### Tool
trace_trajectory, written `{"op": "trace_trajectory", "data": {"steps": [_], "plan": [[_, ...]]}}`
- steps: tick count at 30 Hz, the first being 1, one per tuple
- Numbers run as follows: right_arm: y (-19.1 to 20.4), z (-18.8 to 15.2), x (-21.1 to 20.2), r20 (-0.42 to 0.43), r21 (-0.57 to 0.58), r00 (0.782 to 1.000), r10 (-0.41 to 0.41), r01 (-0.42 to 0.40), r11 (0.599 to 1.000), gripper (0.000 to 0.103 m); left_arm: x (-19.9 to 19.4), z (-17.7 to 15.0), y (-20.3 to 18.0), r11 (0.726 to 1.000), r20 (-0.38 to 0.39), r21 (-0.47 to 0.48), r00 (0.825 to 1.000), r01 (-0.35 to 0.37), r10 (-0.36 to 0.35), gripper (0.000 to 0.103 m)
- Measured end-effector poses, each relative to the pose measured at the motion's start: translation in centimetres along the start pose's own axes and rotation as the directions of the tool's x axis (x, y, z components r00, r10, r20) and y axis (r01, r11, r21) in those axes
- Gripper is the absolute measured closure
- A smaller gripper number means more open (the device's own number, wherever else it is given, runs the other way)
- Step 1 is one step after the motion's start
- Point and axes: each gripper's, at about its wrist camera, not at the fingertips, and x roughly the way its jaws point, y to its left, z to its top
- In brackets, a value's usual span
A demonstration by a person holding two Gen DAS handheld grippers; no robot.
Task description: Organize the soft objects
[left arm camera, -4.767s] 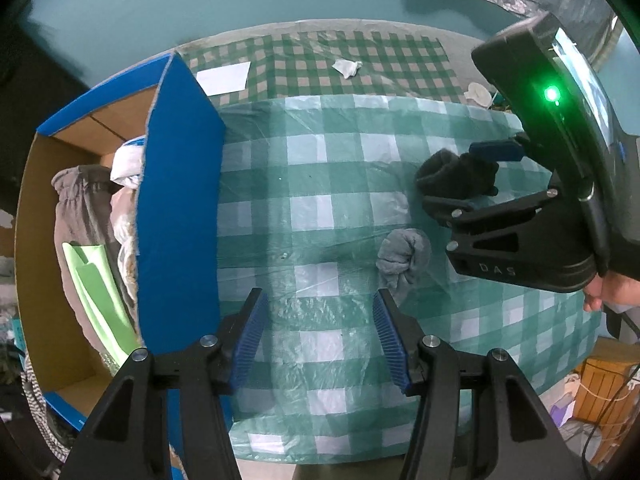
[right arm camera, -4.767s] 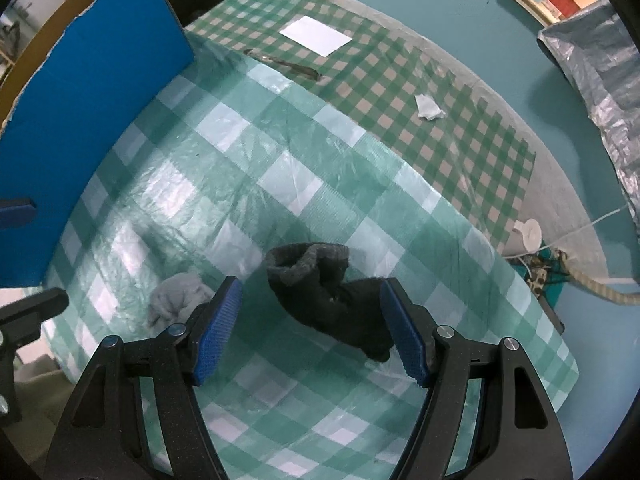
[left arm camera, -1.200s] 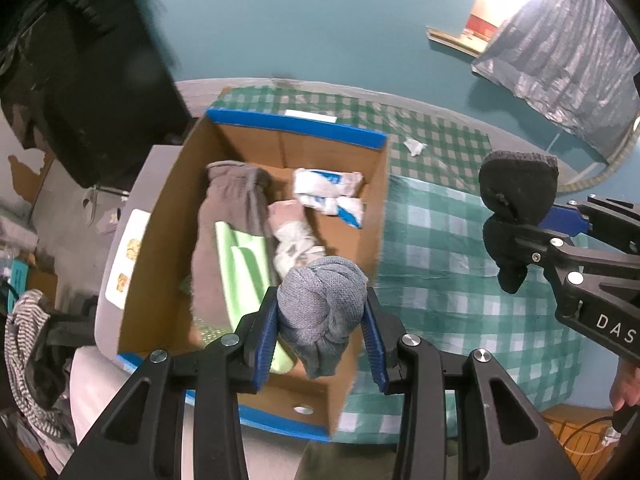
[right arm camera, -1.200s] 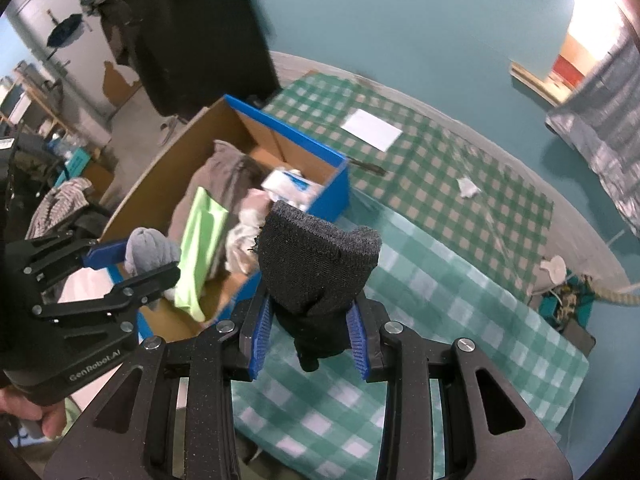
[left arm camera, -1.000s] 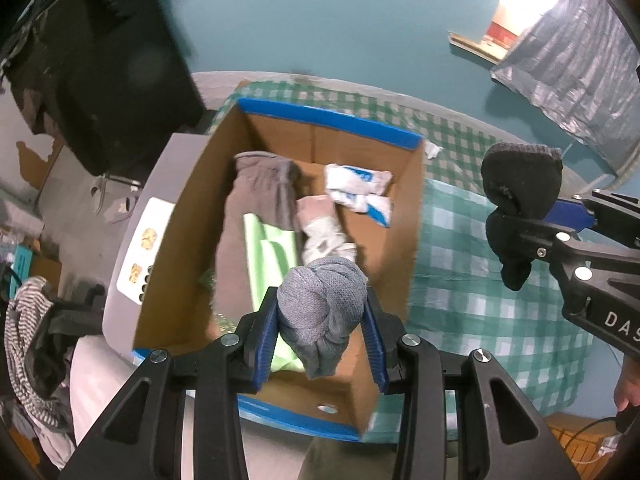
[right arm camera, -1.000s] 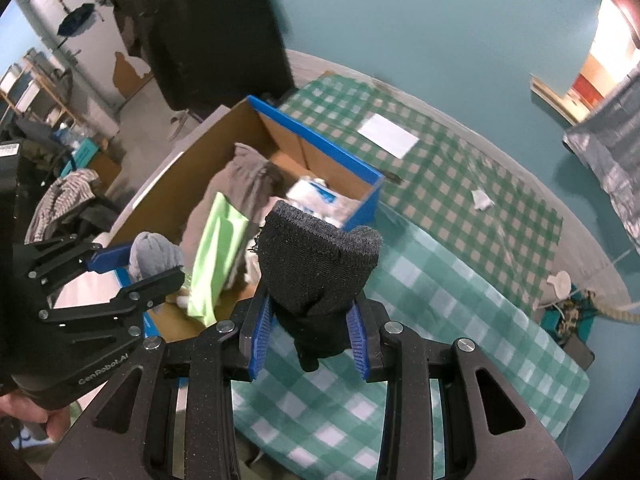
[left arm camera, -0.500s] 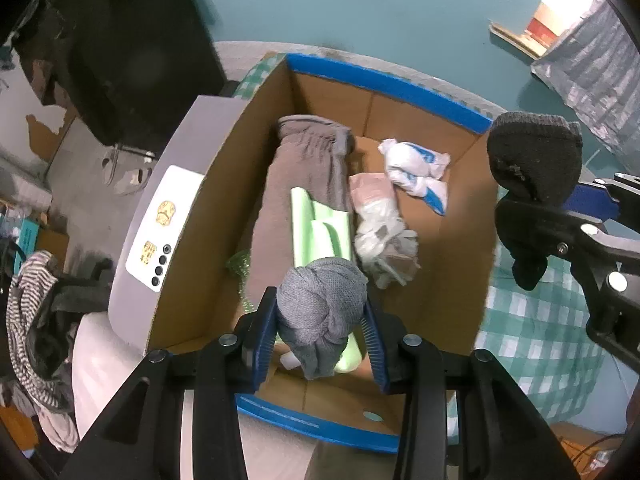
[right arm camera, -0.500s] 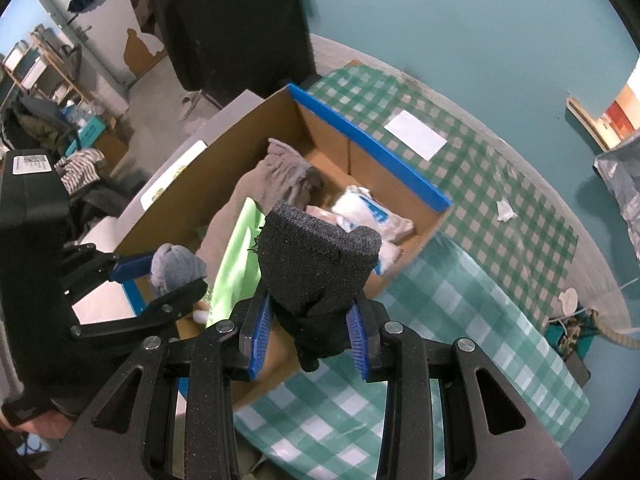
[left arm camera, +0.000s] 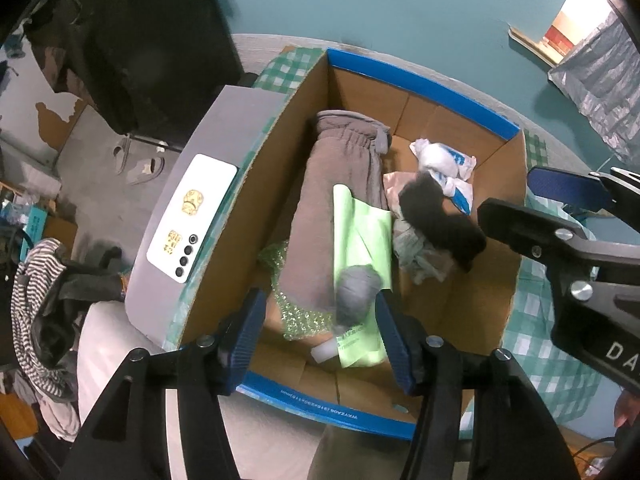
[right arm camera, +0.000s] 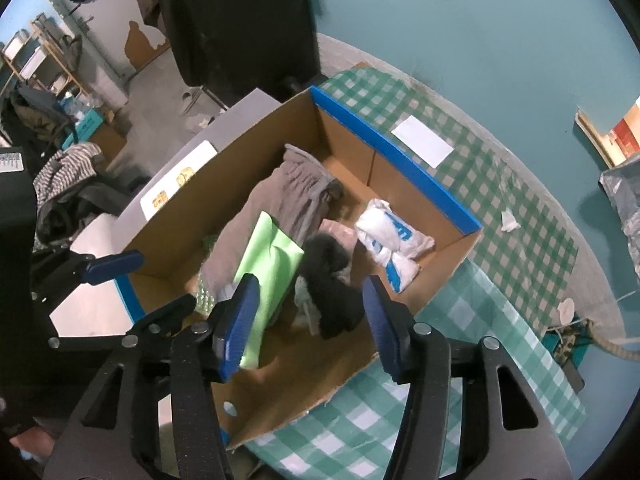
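Cardboard box (left arm camera: 416, 84) as landmark: left gripper (left arm camera: 320, 332) and right gripper (right arm camera: 310, 316) spread wide above it, nothing held (release for stowing, presumably). Grey sock ball (left arm camera: 356, 290) and black sock (right arm camera: 332, 292) inside, beside green sheet (left arm camera: 362, 236).

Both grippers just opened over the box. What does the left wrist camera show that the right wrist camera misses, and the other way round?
Only the left wrist view shows the rolled grey sock above the light green sheet, and a white tube end. Only the right wrist view shows the white paper sheet and crumpled tissue on the checked tablecloth. Both show the blue-edged cardboard box, the black sock and the grey-brown trousers.
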Motion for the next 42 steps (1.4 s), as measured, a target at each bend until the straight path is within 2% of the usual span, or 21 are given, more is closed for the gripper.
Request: {"op": "trace_trajectory", "data": {"steps": [11, 17, 19, 23, 25, 38, 42], "plan": [[-0.8, -0.6, -3.3, 0.059, 0.058, 0.998, -0.026, 0.023, 0.998, 0.035, -2.4, -0.4, 0.1, 1.0, 0.029, 0.015, 1.0, 0.004, -0.005, 0.045], [-2.0, -1.1, -6.2, 0.107, 0.126, 0.993, -0.058, 0.044, 0.991, 0.034, -5.0, -0.6, -0.6, 0.999, 0.078, 0.051, 0.997, -0.001, -0.003, 0.043], [-2.3, -1.3, -7.0, 0.126, 0.147, 0.99, -0.063, 0.044, 0.988, 0.033, -6.0, -0.5, -0.7, 0.999, 0.097, 0.047, 0.995, 0.007, -0.012, 0.032], [-2.7, -1.8, -8.9, 0.165, 0.183, 0.982, -0.089, 0.058, 0.981, 0.029, -8.3, -0.4, -0.9, 0.998, 0.148, 0.045, 0.988, 0.032, -0.039, 0.03], [-2.9, -2.2, -9.8, 0.179, 0.198, 0.978, -0.104, 0.068, 0.978, 0.028, -9.4, -0.4, -1.2, 0.998, 0.174, 0.059, 0.984, 0.034, -0.044, 0.021], [-4.8, -5.8, -14.2, 0.212, 0.312, 0.954, -0.212, 0.139, 0.94, 0.025, -14.0, -1.6, -4.1, 0.988, 0.267, 0.149, 0.961, 0.039, -0.078, 0.02], [-5.5, -6.9, -15.6, 0.222, 0.336, 0.947, -0.233, 0.151, 0.93, 0.025, -15.0, -1.6, -4.8, 0.986, 0.273, 0.161, 0.958, 0.051, -0.094, 0.02]]}}
